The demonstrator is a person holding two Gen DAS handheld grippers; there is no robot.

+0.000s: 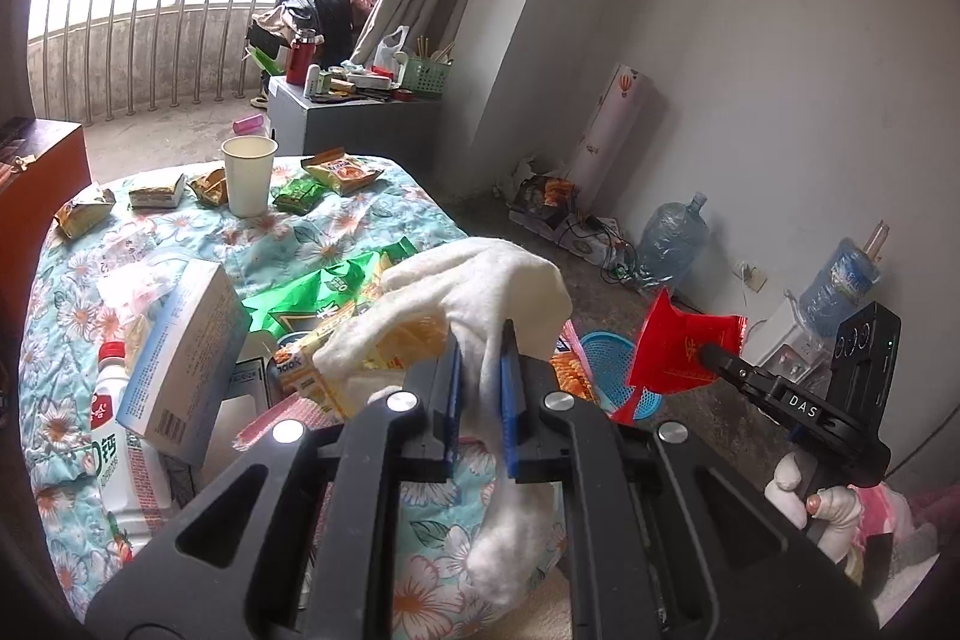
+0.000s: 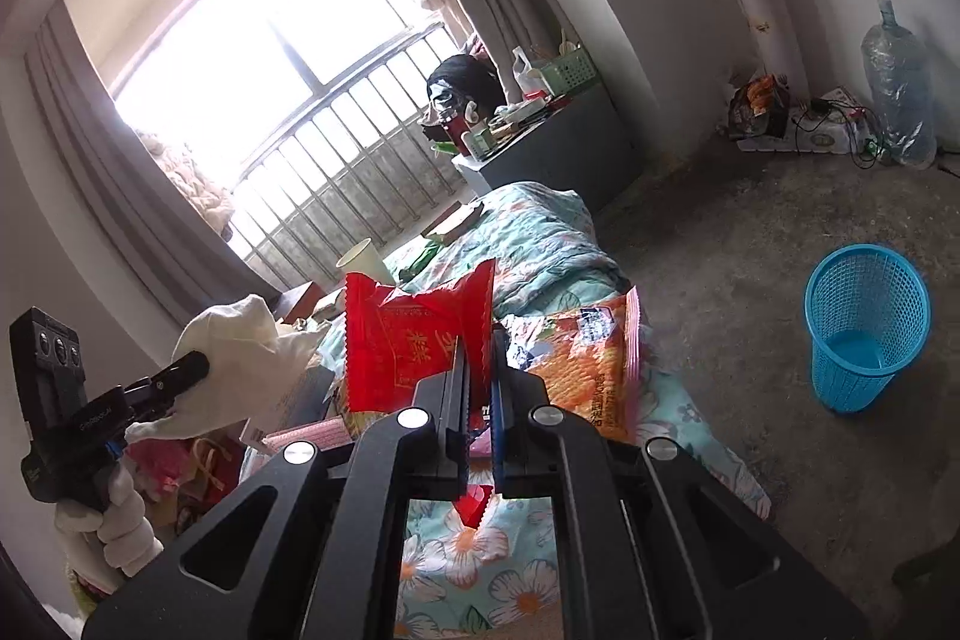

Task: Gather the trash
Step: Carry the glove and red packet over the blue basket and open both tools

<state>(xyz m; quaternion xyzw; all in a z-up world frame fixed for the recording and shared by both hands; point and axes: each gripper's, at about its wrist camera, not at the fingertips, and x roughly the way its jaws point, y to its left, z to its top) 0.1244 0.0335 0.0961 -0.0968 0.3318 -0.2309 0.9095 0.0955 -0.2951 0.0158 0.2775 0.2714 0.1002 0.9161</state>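
My left gripper (image 1: 480,340) is shut on a white cloth (image 1: 480,280) and holds it above the flowered bedspread (image 1: 336,232). It also shows in the right wrist view (image 2: 198,361), with the cloth (image 2: 240,358) draped over it. My right gripper (image 2: 479,340) is shut on a red snack wrapper (image 2: 408,334), held up over the bed. In the left wrist view that gripper (image 1: 711,355) and wrapper (image 1: 678,346) hang over the floor, right of the bed. A blue mesh trash basket (image 2: 864,322) stands on the floor; it also shows in the left wrist view (image 1: 612,364).
Trash lies on the bed: a paper cup (image 1: 247,175), several small wrappers (image 1: 342,172), a green bag (image 1: 324,292), a blue-white box (image 1: 180,364), a milk bottle (image 1: 120,454), an orange snack bag (image 2: 588,364). A grey cabinet (image 1: 354,124) and water jugs (image 1: 672,238) stand along the wall.
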